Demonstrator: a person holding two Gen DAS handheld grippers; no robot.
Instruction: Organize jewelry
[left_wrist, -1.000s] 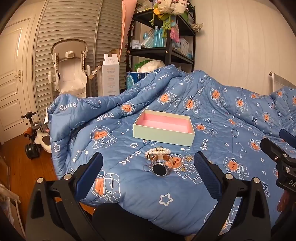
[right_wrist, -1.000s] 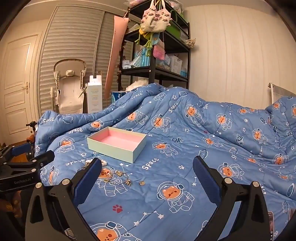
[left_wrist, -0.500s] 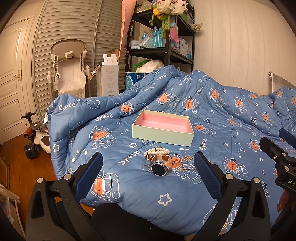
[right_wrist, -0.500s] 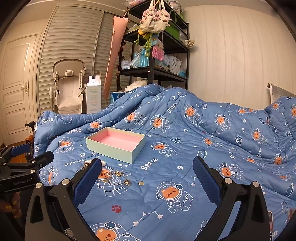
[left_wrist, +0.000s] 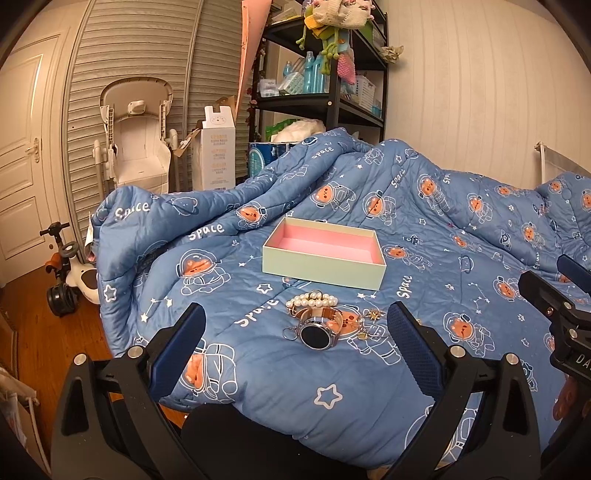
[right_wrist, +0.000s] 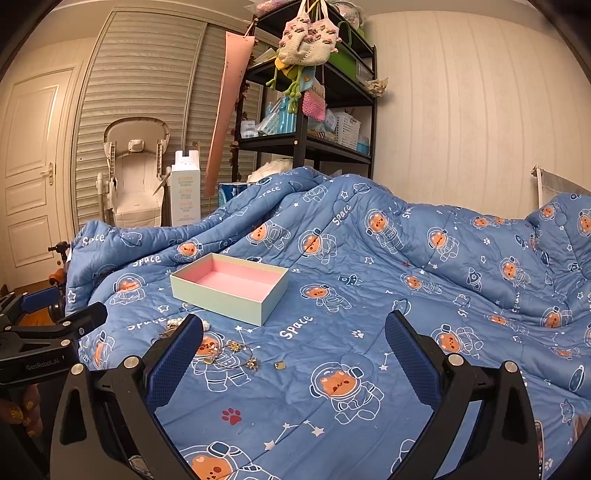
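Little had moved since the earlier pictures: both views had shifted only a touch, and nothing on the bed had changed place. Largest was the blue space-print quilt (left_wrist: 424, 229), soft and rumpled, so anything pressed on it would sink or slide into a fold. On it sat the open pale-green box (left_wrist: 321, 266) with its pink lining, bare inside; a careless nudge on that yielding surface could tip or skid it. The left gripper (left_wrist: 291, 336) hung with its tongs wide apart and nothing between them, low before the jewelry pile. The right gripper (right_wrist: 293, 345) was likewise spread and carrying nothing, off to the side. Just in front of the box lay the watch (left_wrist: 317, 334), touching the pearl bracelet (left_wrist: 312, 300), so a pinch on one might drag the other along. Beside them a thin gold chain (right_wrist: 236, 352) with star charms looked prone to snag or slip through the pads. Smallest, a lone gold stud (right_wrist: 279, 365) lay apart, easily flicked away and lost in the quilt.
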